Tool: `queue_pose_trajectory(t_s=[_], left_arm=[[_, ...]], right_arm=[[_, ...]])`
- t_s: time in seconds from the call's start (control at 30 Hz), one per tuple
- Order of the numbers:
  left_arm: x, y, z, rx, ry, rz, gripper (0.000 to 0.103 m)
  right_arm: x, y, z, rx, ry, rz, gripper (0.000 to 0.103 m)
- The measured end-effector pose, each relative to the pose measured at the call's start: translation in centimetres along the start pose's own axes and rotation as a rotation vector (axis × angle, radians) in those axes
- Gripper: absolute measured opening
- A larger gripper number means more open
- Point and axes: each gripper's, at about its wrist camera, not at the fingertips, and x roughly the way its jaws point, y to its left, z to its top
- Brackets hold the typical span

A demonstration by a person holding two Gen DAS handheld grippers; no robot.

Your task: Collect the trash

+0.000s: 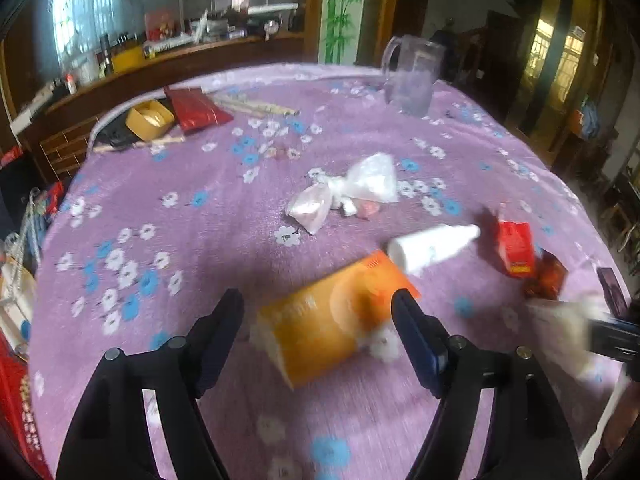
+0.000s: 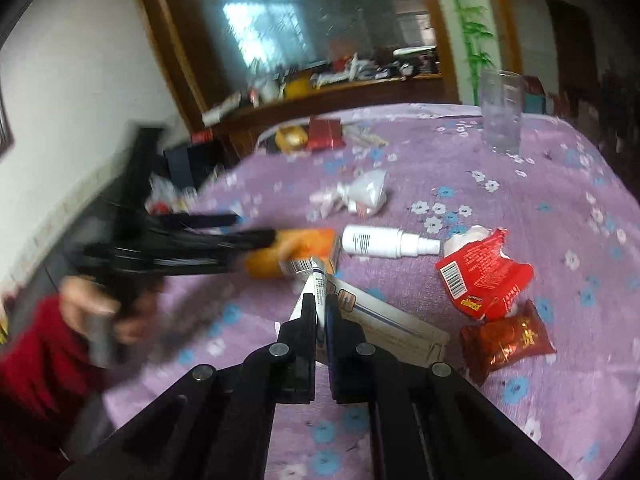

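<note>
The right gripper [image 2: 322,312] has its jaws pinched tight on a white tube [image 2: 316,284], whose lower part is hidden between the fingers, above a long white carton [image 2: 394,322]. The left gripper [image 1: 318,320] stands wide, its 2 fingers on either side of an orange box [image 1: 320,326] lying on the purple flowered tablecloth [image 1: 200,240], pads not pressing; motion blur smears the box's print. Beyond lie a white spray bottle [image 1: 432,246], a torn red packet [image 1: 516,250], a dark red sachet [image 2: 506,338] and clear plastic bags [image 1: 348,192]. A clear jug [image 1: 414,76] stands at the far edge.
</note>
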Motion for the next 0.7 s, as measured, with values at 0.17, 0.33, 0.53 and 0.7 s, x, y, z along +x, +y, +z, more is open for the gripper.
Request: queue_pose_trajectory(t_s=[0.17, 0.33, 0.53, 0.7], left_arm=[[2.3, 0.6, -0.3, -0.006, 0.095, -0.096, 0.075], [0.9, -1.7, -2.2, 0.08, 0.123, -0.155, 0.075], [0.6, -4.6, -3.0, 0.133, 0.09, -0.076, 0.075], [1.6, -4.8, -2.8, 0.105, 0.089, -0.035, 0.06]], right_arm=[[-2.1, -0.9, 0.2, 0.066, -0.047, 0.02, 0.005], [-2.7, -1.4, 0.2, 0.093, -0.063, 0.039, 0.005], [-2.9, -1.6, -0.2, 0.126, -0.076, 0.055, 0.005], [-3.3, -1.2, -0.7, 0.127, -0.083, 0.044, 0.005]])
